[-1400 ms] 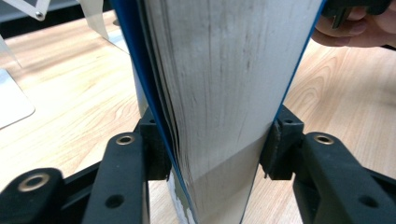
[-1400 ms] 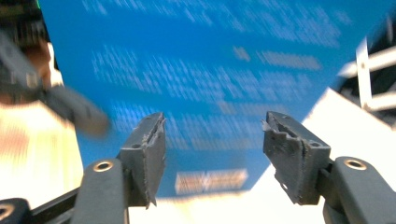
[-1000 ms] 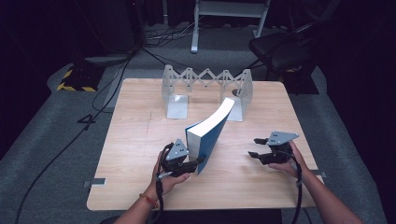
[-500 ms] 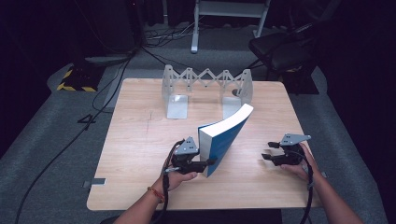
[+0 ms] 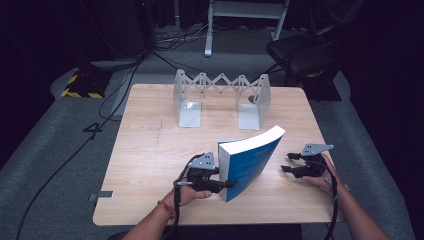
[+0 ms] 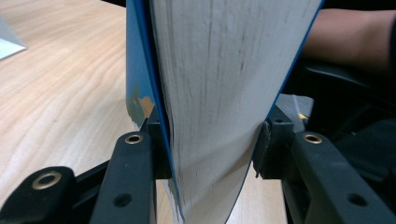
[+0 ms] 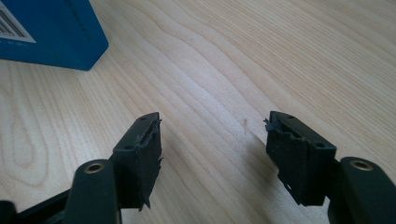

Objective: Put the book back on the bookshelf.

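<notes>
A book [image 5: 248, 162] stands on the near half of the desk [image 5: 145, 150]. The left gripper [image 5: 222, 184] is at its near left corner, and the right gripper [image 5: 286, 163] sits apart to its right. A rack [image 5: 220, 97] stands behind, near the far edge.

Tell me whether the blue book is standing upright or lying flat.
Upright: the blue book stands on its edge on the table, clamped by the left gripper.
</notes>
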Available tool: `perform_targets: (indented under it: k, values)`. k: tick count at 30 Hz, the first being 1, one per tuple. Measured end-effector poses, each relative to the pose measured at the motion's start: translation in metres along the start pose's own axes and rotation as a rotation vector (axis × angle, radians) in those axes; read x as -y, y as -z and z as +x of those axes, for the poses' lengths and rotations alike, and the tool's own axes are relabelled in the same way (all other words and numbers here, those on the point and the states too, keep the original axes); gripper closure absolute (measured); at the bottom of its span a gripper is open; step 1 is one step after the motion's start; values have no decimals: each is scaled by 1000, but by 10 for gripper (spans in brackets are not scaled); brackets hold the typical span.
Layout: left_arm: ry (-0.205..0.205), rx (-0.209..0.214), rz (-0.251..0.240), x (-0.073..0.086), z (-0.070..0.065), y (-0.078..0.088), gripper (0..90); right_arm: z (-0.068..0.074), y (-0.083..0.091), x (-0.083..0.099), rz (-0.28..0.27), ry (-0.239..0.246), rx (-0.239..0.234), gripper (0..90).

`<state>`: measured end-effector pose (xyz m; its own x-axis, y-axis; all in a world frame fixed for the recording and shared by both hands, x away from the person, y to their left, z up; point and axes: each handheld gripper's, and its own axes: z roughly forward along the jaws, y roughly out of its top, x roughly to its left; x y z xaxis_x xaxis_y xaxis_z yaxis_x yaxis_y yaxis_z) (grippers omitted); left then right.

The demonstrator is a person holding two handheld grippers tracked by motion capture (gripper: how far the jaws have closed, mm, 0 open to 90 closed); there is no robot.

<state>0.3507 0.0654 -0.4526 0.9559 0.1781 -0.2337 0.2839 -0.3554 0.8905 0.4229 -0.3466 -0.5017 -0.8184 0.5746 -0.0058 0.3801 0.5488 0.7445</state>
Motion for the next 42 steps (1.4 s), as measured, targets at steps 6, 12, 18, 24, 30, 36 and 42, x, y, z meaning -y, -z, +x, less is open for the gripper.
perform_targets:
  k: [6,12,18,24,30,36,42]
  values:
    - [-31,24,32,-1,0,5,586,4,-3,0,-13,39,-41,322]
    - [-83,-41,49,-2,-5,7,579,8,-5,-2,-7,57,-67,283]
    - [-109,-93,54,0,-13,5,556,9,-7,-3,-4,83,-84,253]
    - [-125,-123,57,0,-15,6,545,19,-14,-9,7,123,-131,205]
    - [-120,-114,49,2,-14,6,547,30,-22,-17,9,160,-173,205]
    - [-121,-117,52,2,-14,5,547,39,-31,-25,4,193,-214,209]
    - [-124,-121,54,2,-15,5,546,47,-36,-30,5,228,-262,219]
